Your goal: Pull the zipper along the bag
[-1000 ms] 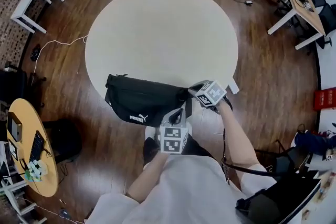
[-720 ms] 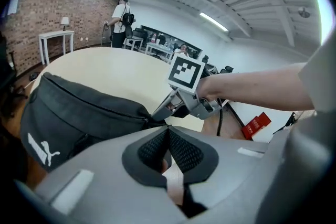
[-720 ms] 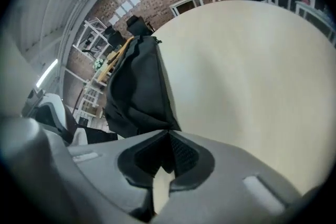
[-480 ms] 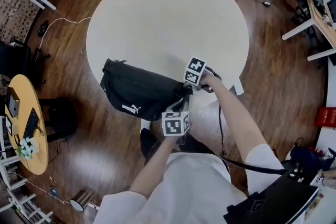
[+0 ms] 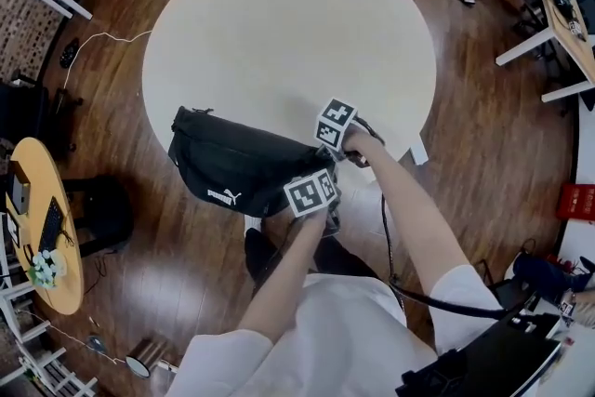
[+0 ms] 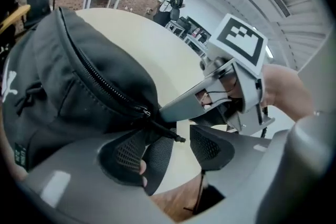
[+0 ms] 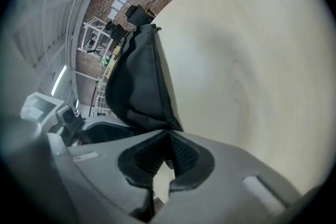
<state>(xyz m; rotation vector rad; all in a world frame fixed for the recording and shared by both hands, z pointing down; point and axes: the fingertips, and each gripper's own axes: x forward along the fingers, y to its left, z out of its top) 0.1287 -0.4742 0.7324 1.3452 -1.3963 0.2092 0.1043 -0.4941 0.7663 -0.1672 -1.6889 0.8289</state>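
While my left gripper (image 6: 176,140) hangs at the right end of the black bag (image 5: 237,167), its jaws are opening. The zipper pull (image 6: 167,132) sticks out into the gap between them. The pads stand apart, and the pad on the far side of the gap does not touch the pull. Dark fabric from the bag's end droops in front of the other pad. The zipper slider (image 6: 145,112) sits at this same end of the bag. Its toothed zipper track (image 6: 94,73) runs away from me, up over the curve of the bag.

My right gripper (image 7: 168,150) is clamped on the bag. Its two pads are pressed together on the pointed corner of fabric at the bag's right end. In the left gripper view, one of its long grey fingers reaches in just beside the slider. The two marker cubes sit close together in the head view, the right one farther onto the table than the left.

The bag lies at the near left edge of the round cream table (image 5: 279,23), with its long side along the rim and its white logo (image 5: 221,196) facing me. Its left end carries a buckle and strap (image 5: 191,114). A wooden floor (image 5: 483,135) surrounds the table. A small orange table (image 5: 37,228) stands well off to the left.
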